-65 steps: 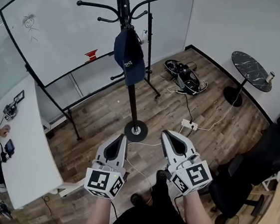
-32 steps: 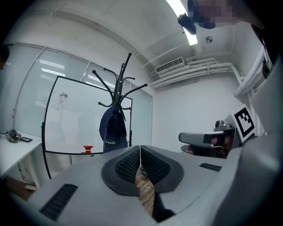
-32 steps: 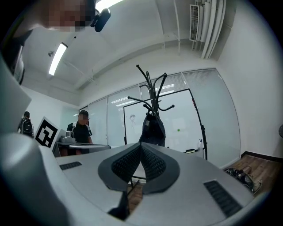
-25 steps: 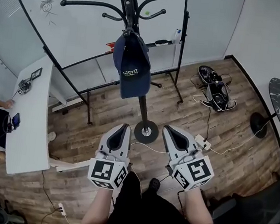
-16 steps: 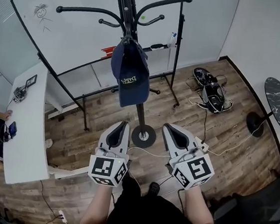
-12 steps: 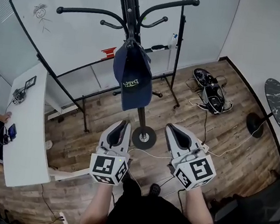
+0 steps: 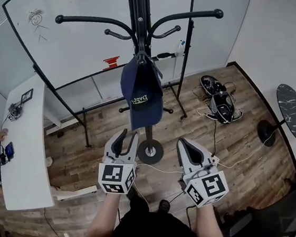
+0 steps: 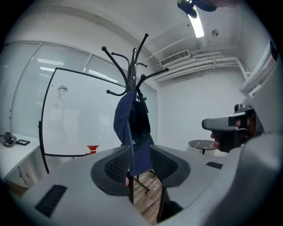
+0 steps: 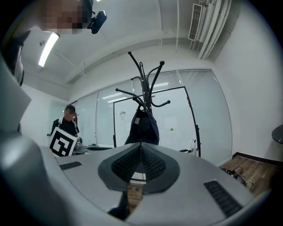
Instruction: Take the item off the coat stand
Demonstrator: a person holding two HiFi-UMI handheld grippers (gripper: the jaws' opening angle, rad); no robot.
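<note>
Navy cap hangs from a hook on the coat stand, well ahead of both claws. Left claw is opening, nothing between its jaws, cap visible through the gap. Right claw is clenched and empty. Both hover over the wood floor.

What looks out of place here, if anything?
Only the floor at the right: a dark heap with loose cables trailing over the boards; I can't tell what it is. The cap hangs straight on the coat stand; nothing looks damaged or spilled.
</note>
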